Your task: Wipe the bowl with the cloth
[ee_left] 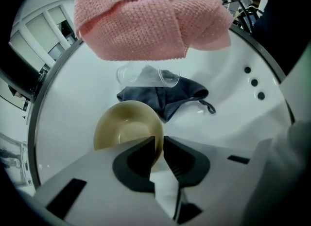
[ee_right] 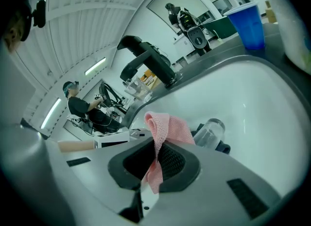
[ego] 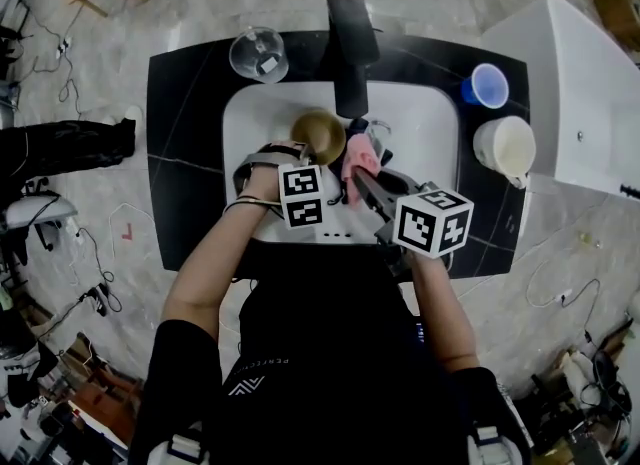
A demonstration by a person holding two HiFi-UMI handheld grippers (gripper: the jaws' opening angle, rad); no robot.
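The left gripper (ee_left: 159, 145) clamps only the rim of the round tan bowl (ee_left: 124, 128) in the white sink basin (ee_left: 77, 94), and the right gripper (ee_right: 158, 154) pinches the pink knitted cloth (ee_right: 167, 125) nearby, so hard wiping could lever the bowl loose.

The sink (ego: 245, 118) is looking white and the counter (ego: 185, 153) around it black with thin pale lines. In the sink, the bowl (ego: 318, 133) is showing yellow-brown, the cloth (ego: 358, 163) pink with a knitted pattern, and a rag (ee_left: 163, 96) dark grey. Right of the sink, a cup (ego: 487, 85) is looking blue. At the sink's front, 2 cubes (ego: 302, 195) (ego: 433, 219) are showing black and white squares.
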